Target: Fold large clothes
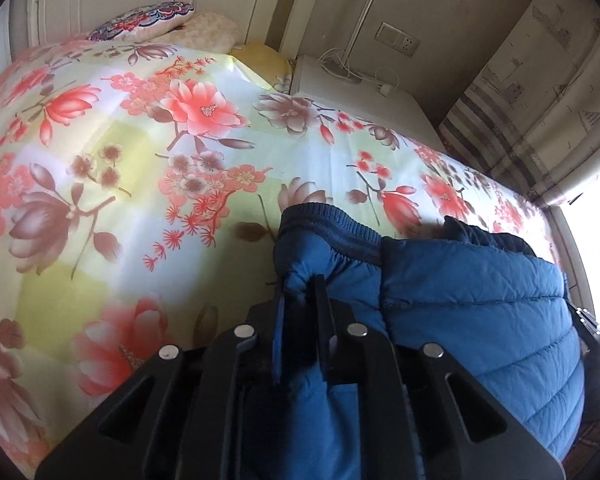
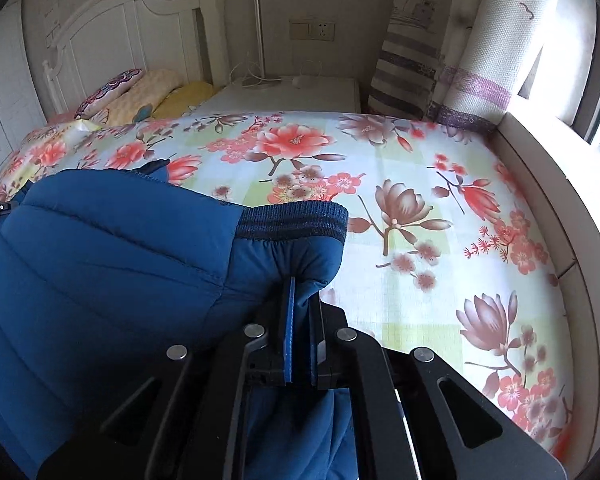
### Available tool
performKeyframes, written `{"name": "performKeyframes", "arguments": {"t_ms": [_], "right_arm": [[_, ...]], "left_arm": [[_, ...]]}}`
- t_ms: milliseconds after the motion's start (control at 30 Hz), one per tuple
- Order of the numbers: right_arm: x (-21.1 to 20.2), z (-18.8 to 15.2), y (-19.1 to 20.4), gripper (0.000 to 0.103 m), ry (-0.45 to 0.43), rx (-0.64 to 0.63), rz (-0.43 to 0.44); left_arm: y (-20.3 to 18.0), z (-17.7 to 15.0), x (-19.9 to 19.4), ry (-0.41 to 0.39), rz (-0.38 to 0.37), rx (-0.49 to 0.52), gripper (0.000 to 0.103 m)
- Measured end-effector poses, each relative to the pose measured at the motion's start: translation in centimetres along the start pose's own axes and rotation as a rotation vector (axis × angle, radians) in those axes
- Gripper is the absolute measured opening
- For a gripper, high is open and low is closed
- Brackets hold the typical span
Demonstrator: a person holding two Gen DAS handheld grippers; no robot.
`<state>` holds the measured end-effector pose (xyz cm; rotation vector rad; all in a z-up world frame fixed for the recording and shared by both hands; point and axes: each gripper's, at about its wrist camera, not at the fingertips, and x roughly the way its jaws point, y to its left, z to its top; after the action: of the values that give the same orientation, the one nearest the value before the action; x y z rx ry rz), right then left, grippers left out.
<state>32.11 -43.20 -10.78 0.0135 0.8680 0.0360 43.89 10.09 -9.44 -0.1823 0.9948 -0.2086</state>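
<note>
Blue quilted jacket [image 1: 480,300] is held at the near edge of the bed [image 1: 140,152], draped over the floral sheet [image 2: 420,208] and hanging off toward the cameras. Left gripper [image 1: 302,284]: jaws nearly closed, a fold of blue fabric is pinched between them just below the ribbed knit band [image 1: 332,224]. Right gripper [image 2: 302,288]: jaws fully closed on the fabric under the same kind of ribbed band [image 2: 296,220]. In the left wrist view the jacket's bulk is seen to the right of the jaws; in the right wrist view, to the left. Pillows [image 2: 140,92] are stacked at the far left by the white headboard [image 2: 132,32]. A white nightstand [image 2: 300,96] with cables is seen far centre, a curtain [image 2: 484,40] far right by the window.
</note>
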Motion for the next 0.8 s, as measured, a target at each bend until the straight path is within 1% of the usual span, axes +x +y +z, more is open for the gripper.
{"name": "performKeyframes", "arguments": {"t_ms": [133,167,200,233,267,300,333,367,400,433,467,500,567,633,667,733,800], "right_arm": [[0.6,-0.7,-0.1,0.004,-0.012,0.036,0.016],[0.6,-0.9,-0.2,0.004,-0.016,0.044,0.022],[0.6,-0.9,-0.4,0.004,-0.019,0.052,0.021],[0.6,-1.0,-0.6,0.004,-0.019,0.062,0.006],[0.5,-1.0,-0.8,0.004,-0.02,0.073,0.003],[0.5,-1.1,-1.0,0.005,-0.021,0.082,0.01],[0.4,-1.1,-1.3,0.007,-0.025,0.095,0.028],[0.1,-1.1,-1.5,0.014,-0.025,0.099,0.037],[-0.2,-1.1,-1.7,0.025,-0.02,0.108,0.043],[-1.0,-1.3,-2.2,0.06,-0.012,0.132,0.039],[-1.7,-1.5,-2.5,0.076,-0.012,0.143,0.075],[-2.8,-2.0,-2.9,0.078,-0.013,0.148,0.152],[-4.9,-3.6,-3.5,0.082,0.003,0.152,0.268],[-6.5,-5.7,-3.6,0.082,0.038,0.142,0.32],[-7.2,-6.9,-3.5,0.082,0.055,0.134,0.345],[-8.5,-9.6,-3.0,0.082,0.08,0.137,0.405],[-9.3,-11.6,-2.5,0.08,0.086,0.155,0.459]], "left_arm": [[-0.8,-0.4,0.1,-0.02,0.058,0.029,0.019],[-0.9,-0.5,0.2,-0.022,0.076,0.032,0.023],[-0.8,-0.6,0.2,-0.023,0.086,0.03,0.03],[-0.6,-0.6,0.2,-0.024,0.097,0.019,0.035],[-0.3,-0.5,0.1,-0.026,0.101,0.001,0.044],[0.4,-0.5,0.1,-0.027,0.09,-0.034,0.053],[1.1,-0.4,0.0,-0.027,0.075,-0.071,0.056],[1.6,-0.4,-0.1,-0.026,0.054,-0.097,0.06],[2.4,-0.3,-0.6,-0.023,0.019,-0.131,0.064],[3.1,-0.3,-1.5,-0.018,-0.019,-0.158,0.065],[3.5,-0.5,-2.1,-0.019,-0.049,-0.17,0.067],[4.1,-0.8,-3.5,-0.023,-0.094,-0.173,0.071],[4.6,-2.5,-6.3,-0.033,-0.13,-0.124,0.077],[4.6,-4.7,-7.7,-0.013,-0.148,-0.075,0.079],[4.8,-6.7,-8.3,0.015,-0.165,-0.05,0.079],[4.9,-9.8,-8.4,0.069,-0.202,-0.044,0.079],[5.2,-12.4,-8.3,0.097,-0.248,-0.054,0.081]]}}
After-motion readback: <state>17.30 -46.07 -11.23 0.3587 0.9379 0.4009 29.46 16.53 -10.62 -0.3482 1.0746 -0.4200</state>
